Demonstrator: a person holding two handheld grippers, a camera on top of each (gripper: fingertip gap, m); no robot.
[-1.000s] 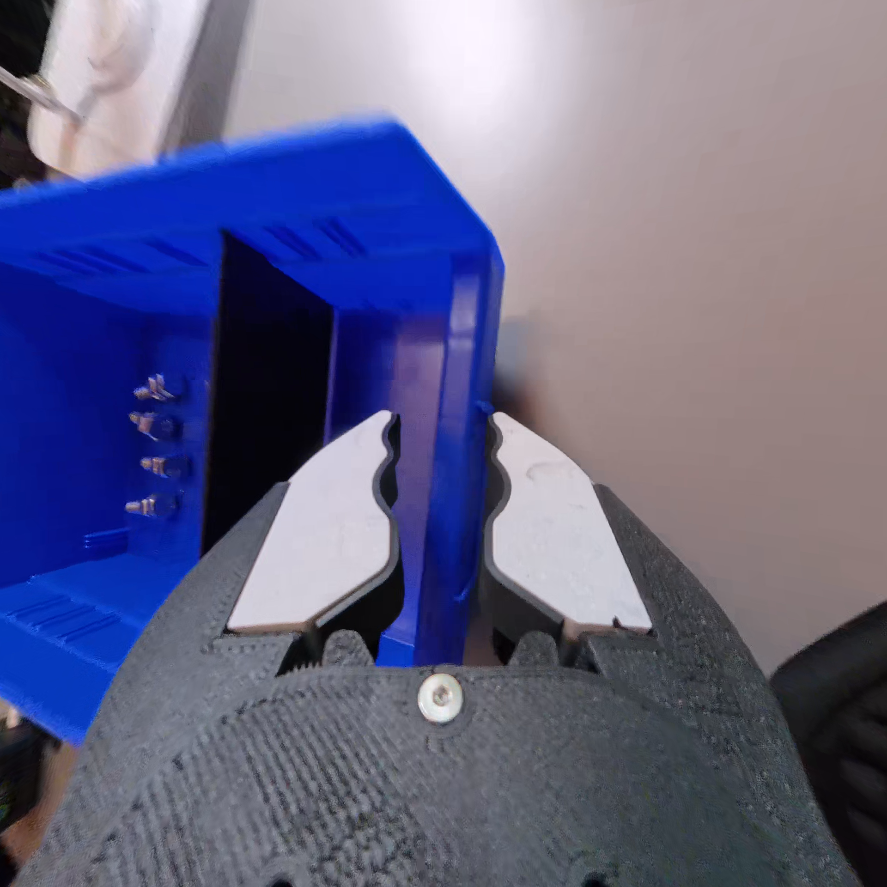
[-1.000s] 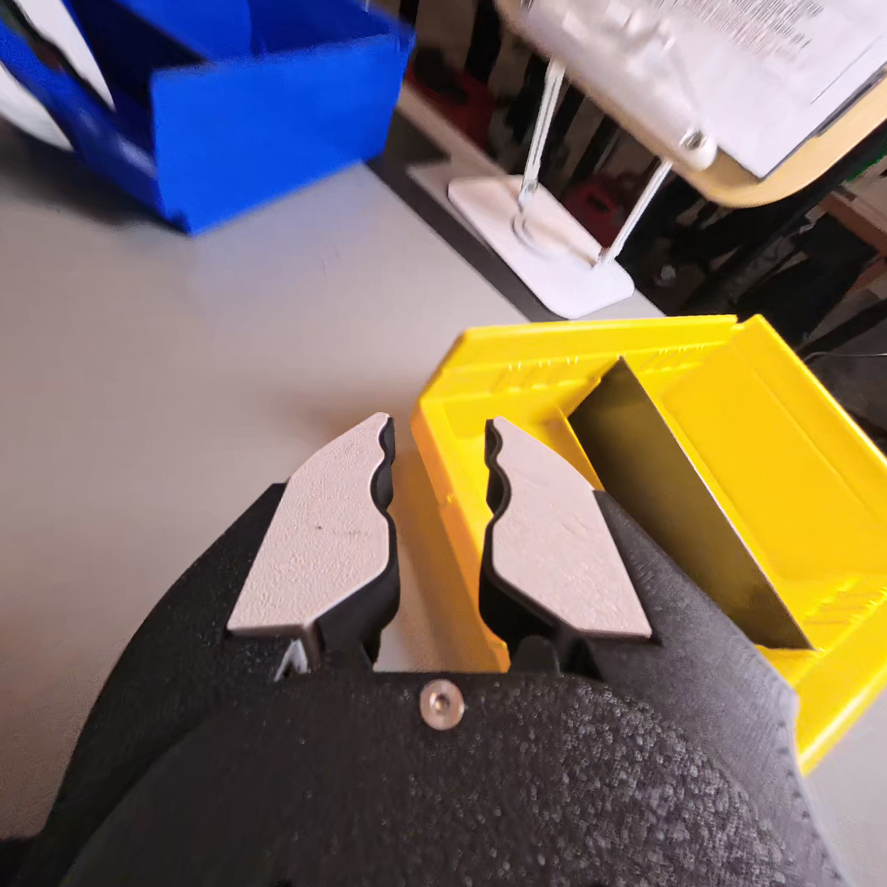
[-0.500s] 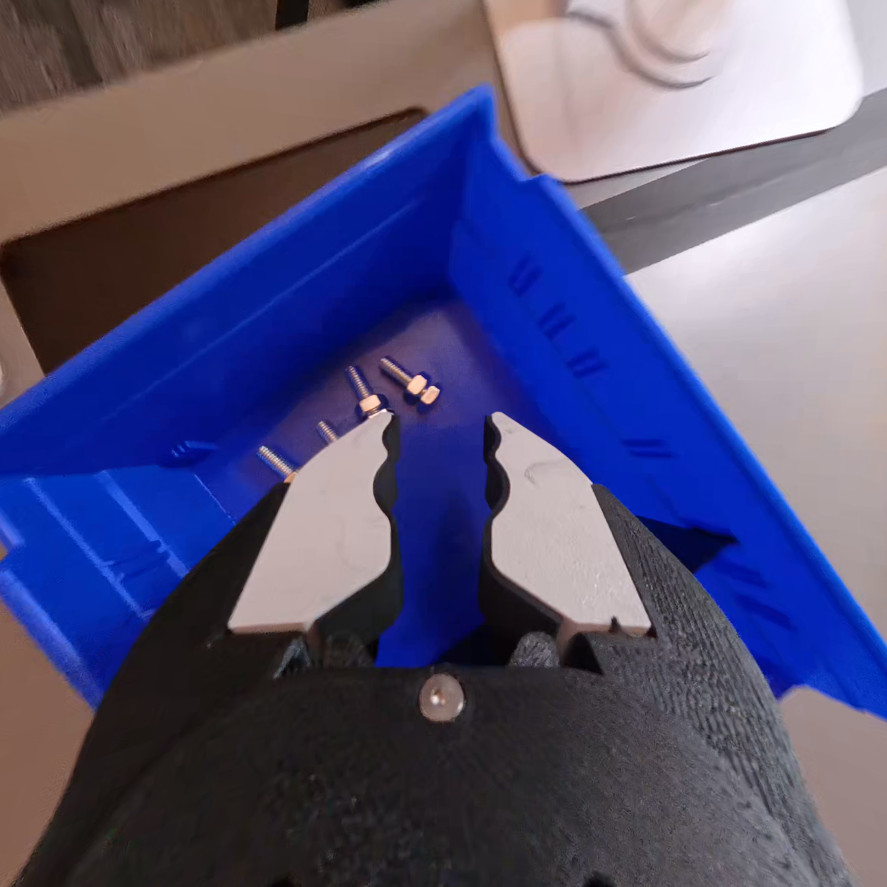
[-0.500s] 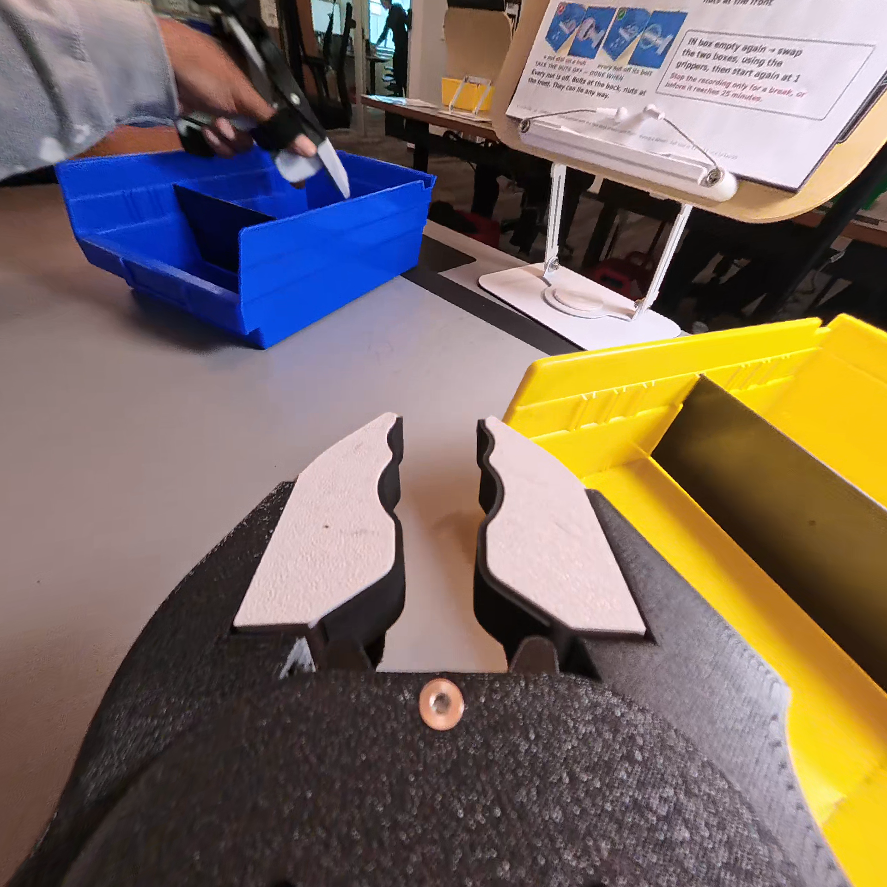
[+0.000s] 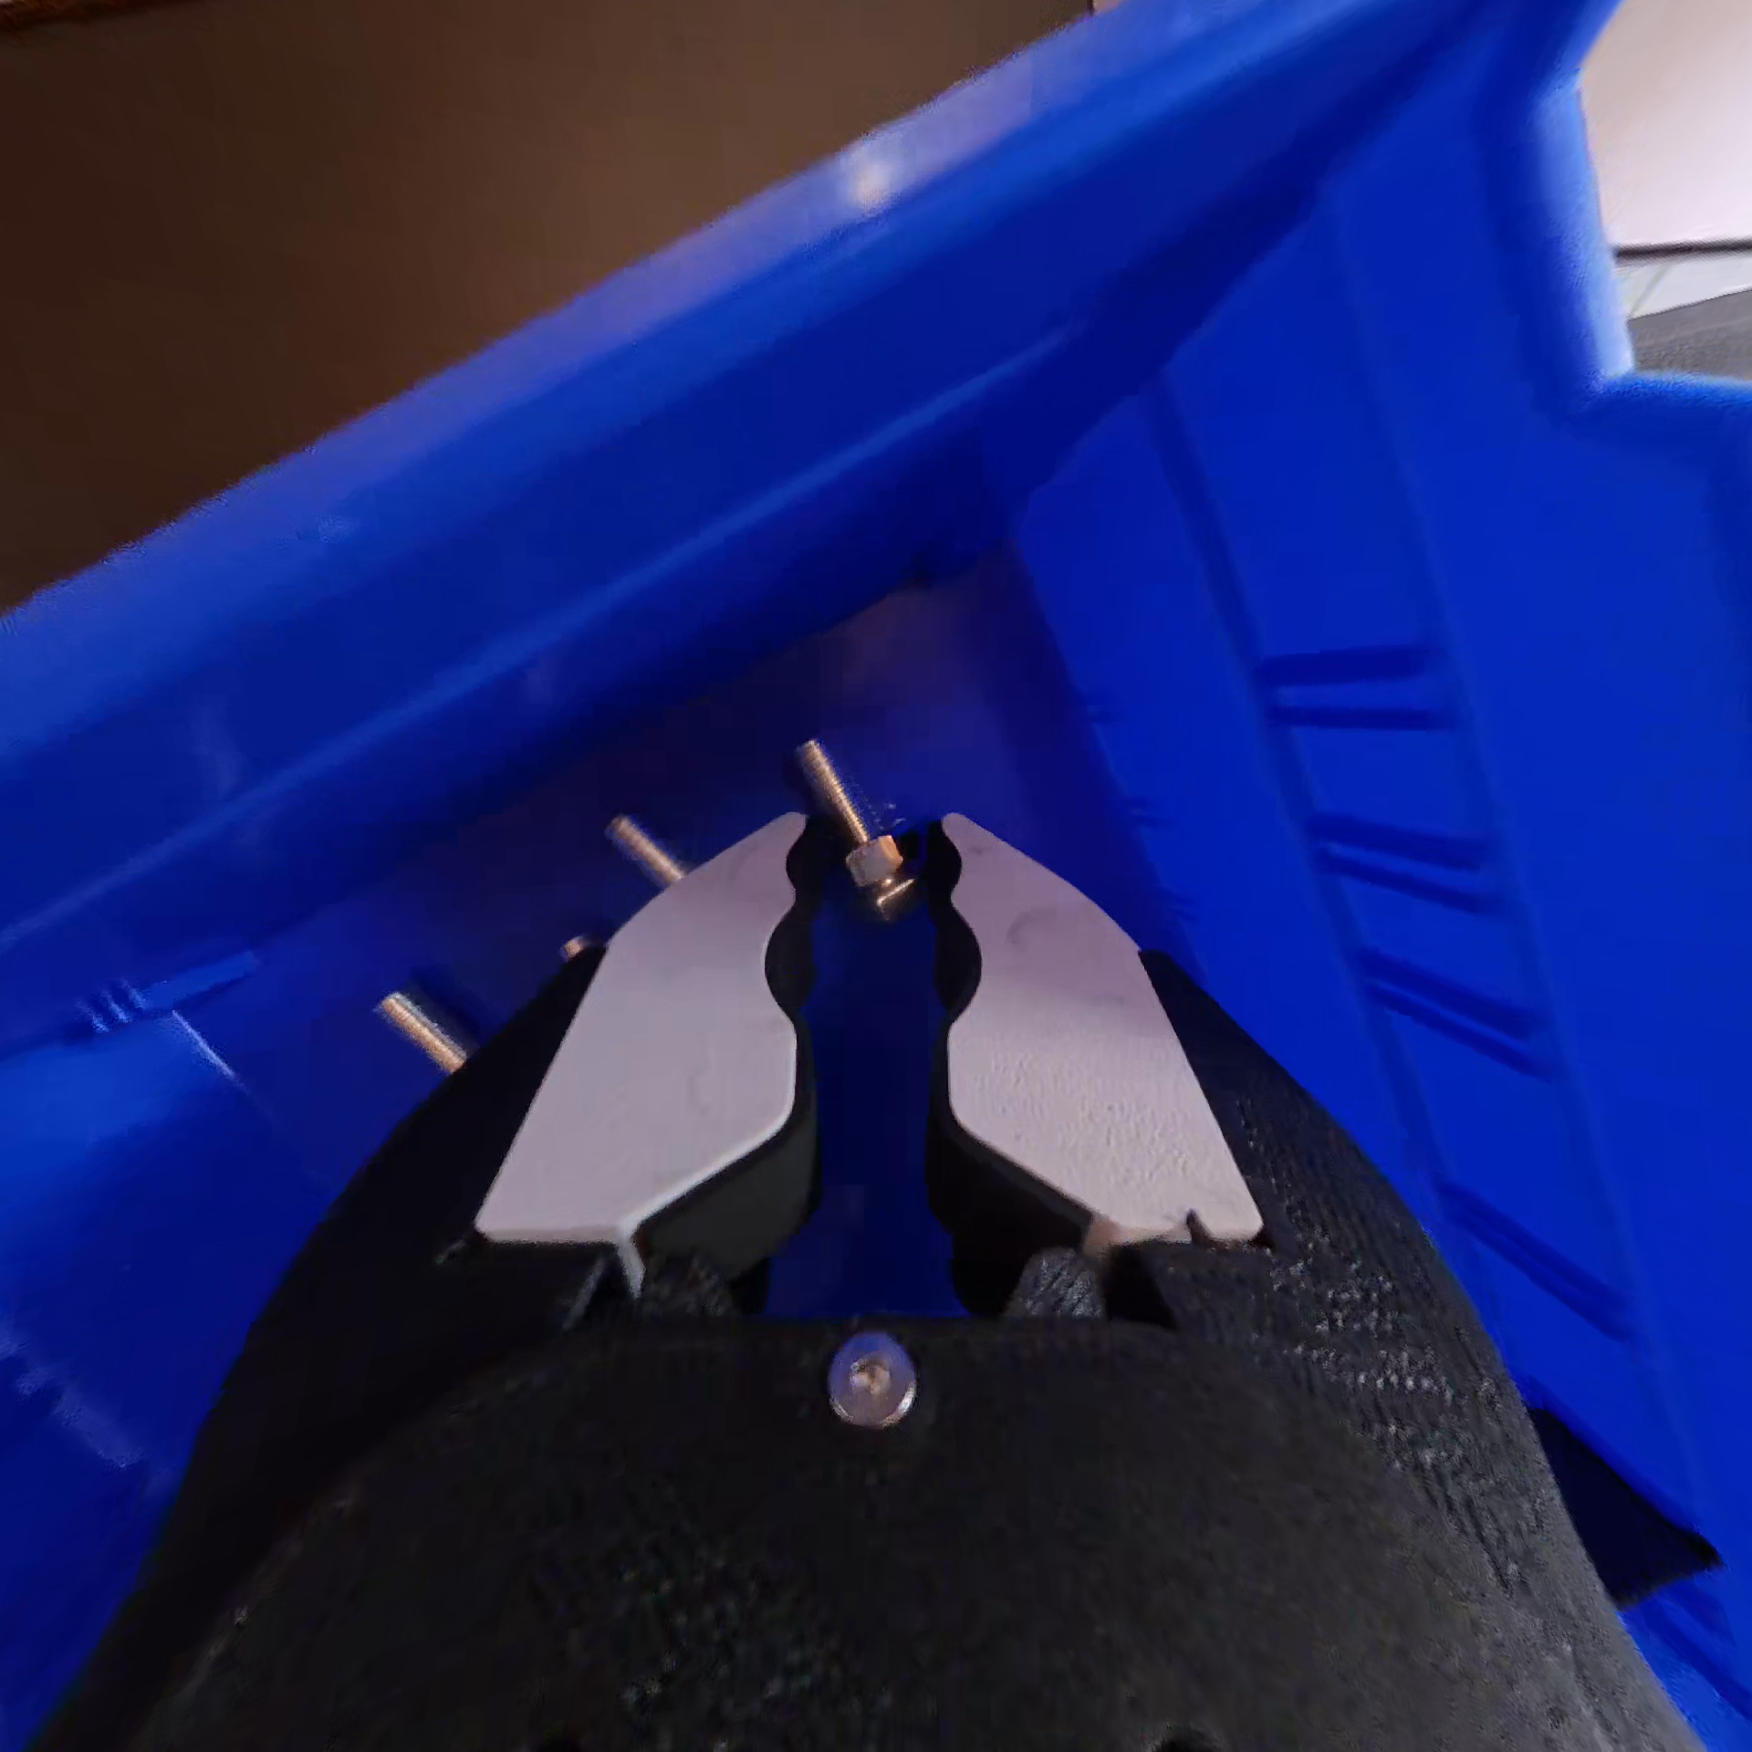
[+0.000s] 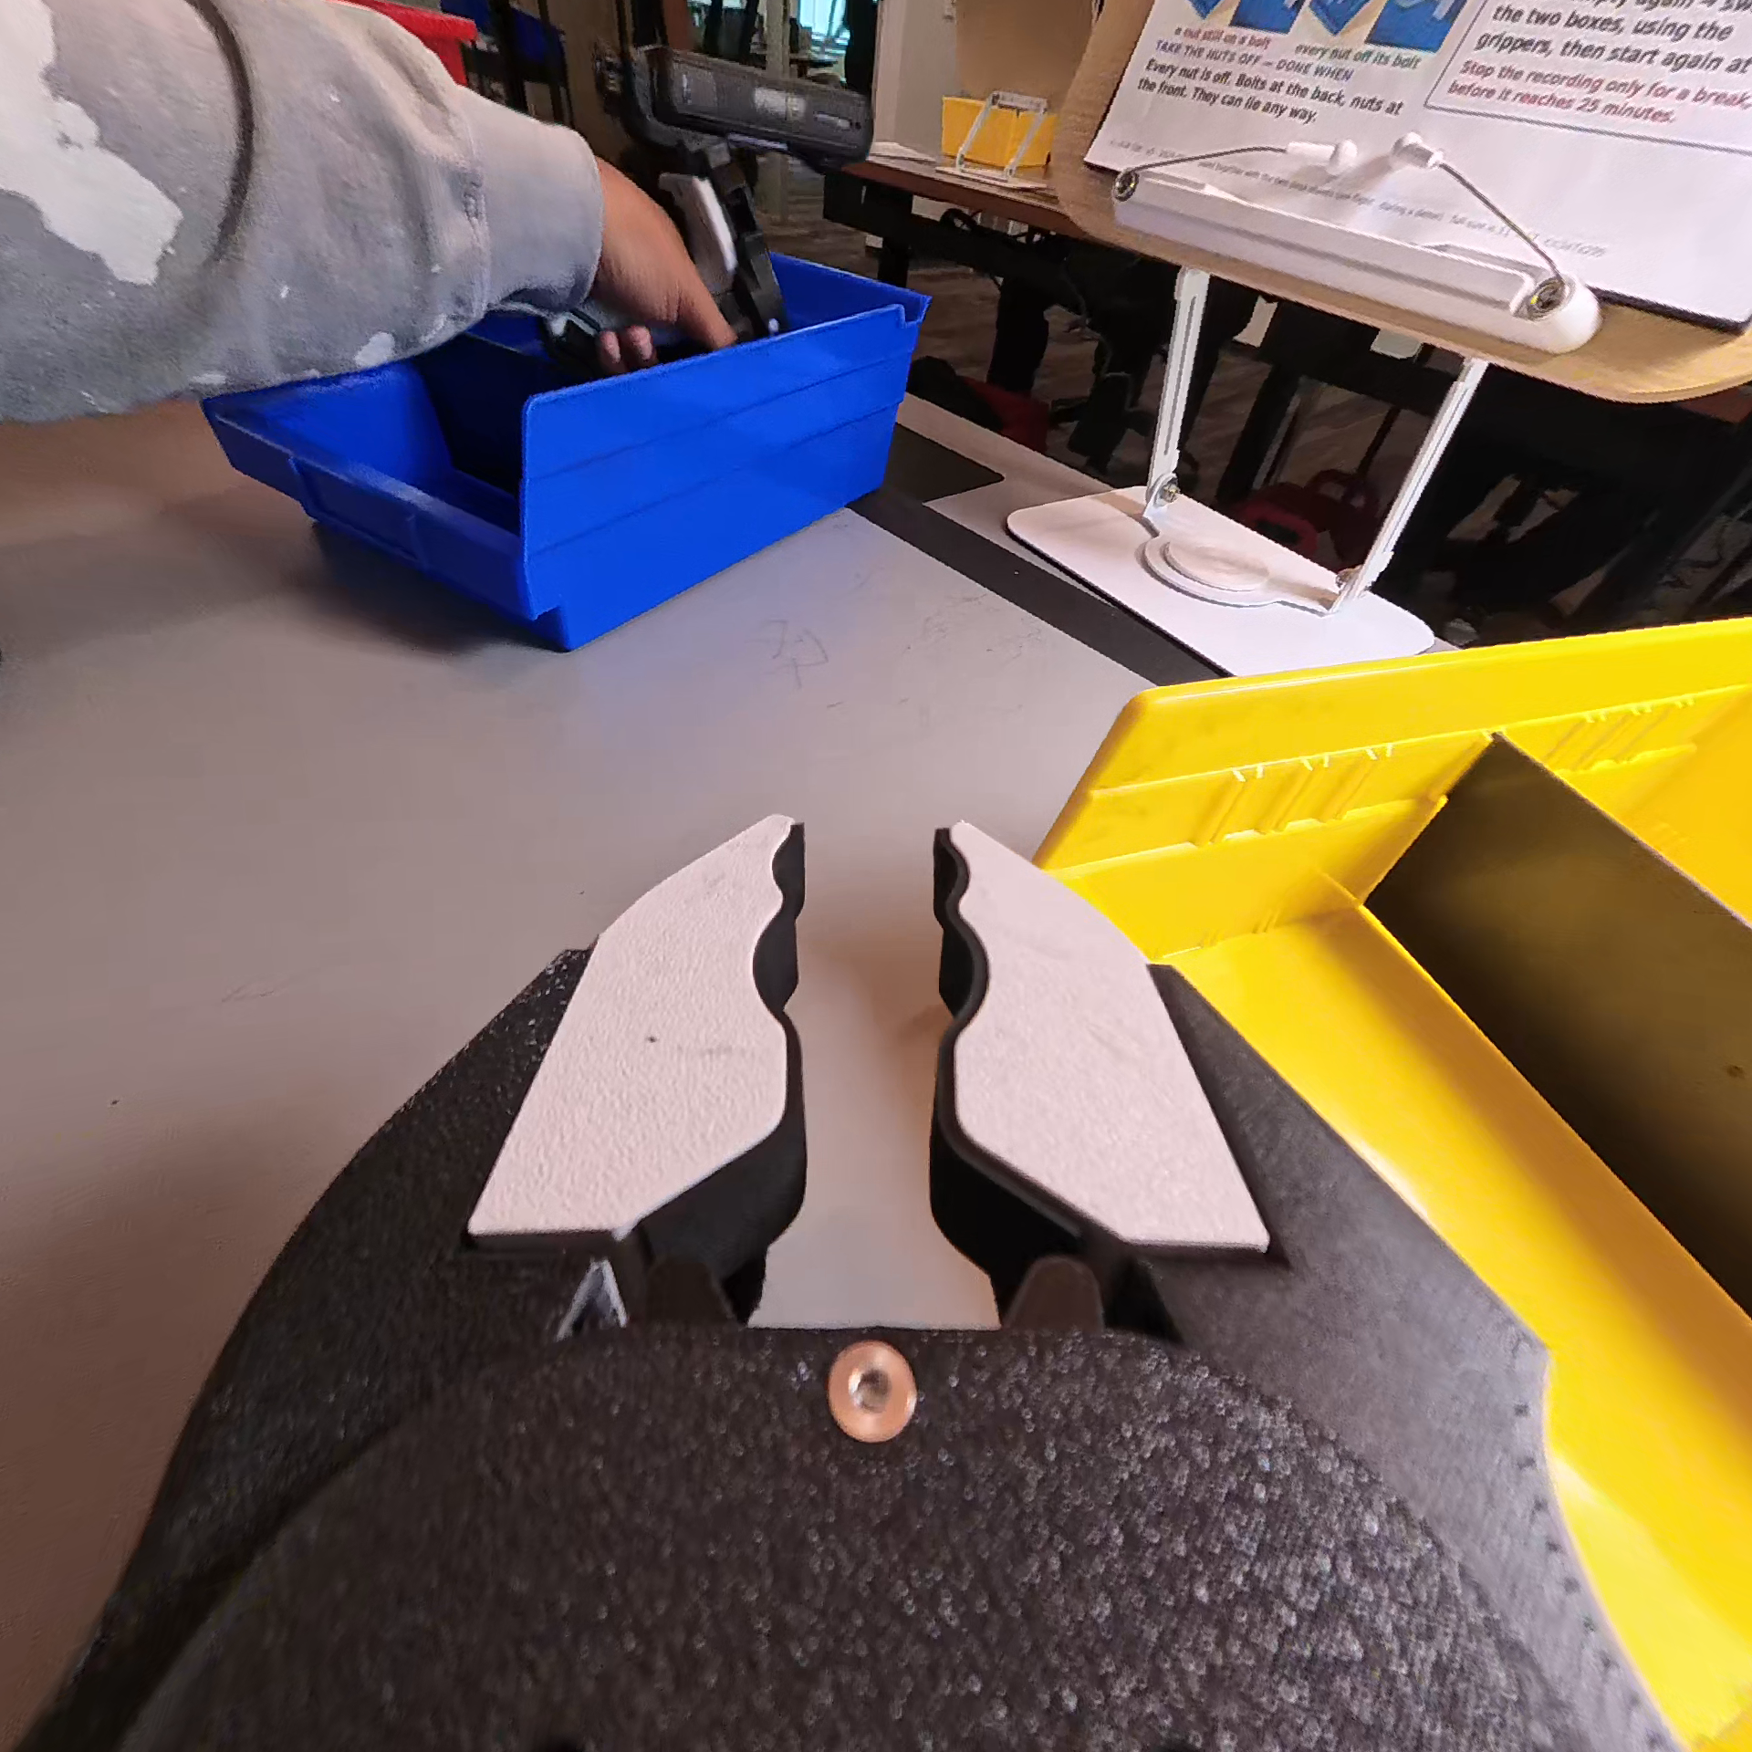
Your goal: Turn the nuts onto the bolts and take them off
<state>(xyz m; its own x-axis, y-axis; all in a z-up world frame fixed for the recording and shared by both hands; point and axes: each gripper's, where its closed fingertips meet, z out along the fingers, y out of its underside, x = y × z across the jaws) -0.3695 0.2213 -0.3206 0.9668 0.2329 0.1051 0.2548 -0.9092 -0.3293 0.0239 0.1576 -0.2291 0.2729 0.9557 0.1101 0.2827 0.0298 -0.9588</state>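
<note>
Left wrist view: the left gripper (image 5: 872, 858) is down in the blue bin (image 5: 664, 398), jaws partly open and empty around a bolt (image 5: 853, 825) with its nut (image 5: 877, 877) at frame centre. Pickup looks underway; closing comes next. More bolts (image 5: 417, 1029) crowd lower left. Right wrist view: the right gripper (image 6: 867, 853) is open and empty over the table (image 6: 332, 853); yellow bin (image 6: 1327, 758) at right.
</note>
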